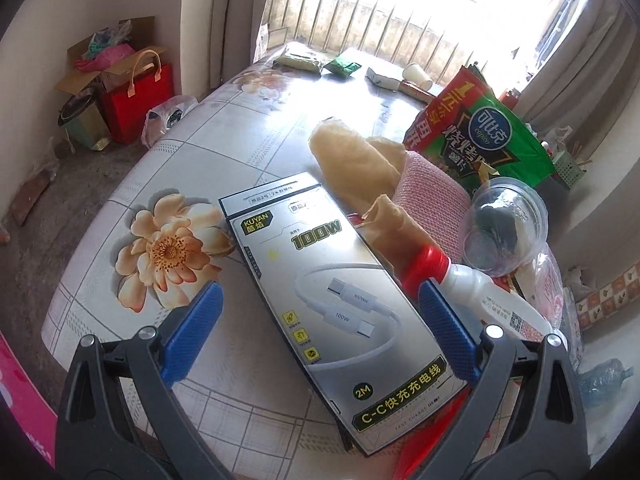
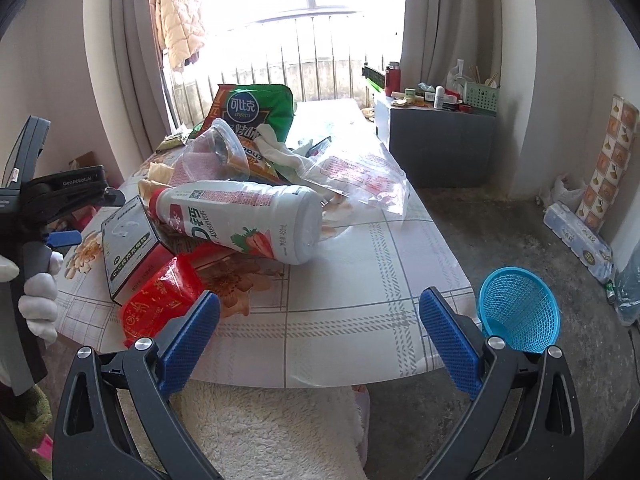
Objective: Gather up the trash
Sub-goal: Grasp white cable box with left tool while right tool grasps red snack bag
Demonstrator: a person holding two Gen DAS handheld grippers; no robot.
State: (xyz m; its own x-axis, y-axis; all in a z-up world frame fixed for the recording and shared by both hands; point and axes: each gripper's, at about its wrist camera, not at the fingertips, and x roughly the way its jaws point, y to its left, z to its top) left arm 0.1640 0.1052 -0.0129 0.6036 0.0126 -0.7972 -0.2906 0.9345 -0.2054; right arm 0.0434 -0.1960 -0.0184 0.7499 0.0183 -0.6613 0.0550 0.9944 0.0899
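Gaping wide, the left gripper point(image 1: 320, 320) hangs over a grey cable box point(image 1: 340, 300) at frame centre, blue pads either side of it, gripping nothing. A white bottle point(image 1: 488, 296) with a red cap lies just right of the box, a clear cup point(image 1: 504, 226) and a green chip bag point(image 1: 480, 136) beyond it. The right gripper point(image 2: 320, 328), equally spread and empty, hovers at the table point(image 2: 340, 280) edge; the trash heap sits upper left, a red wrapper point(image 2: 160, 296) nearest. A blue mesh basket point(image 2: 520, 312) stands at lower right.
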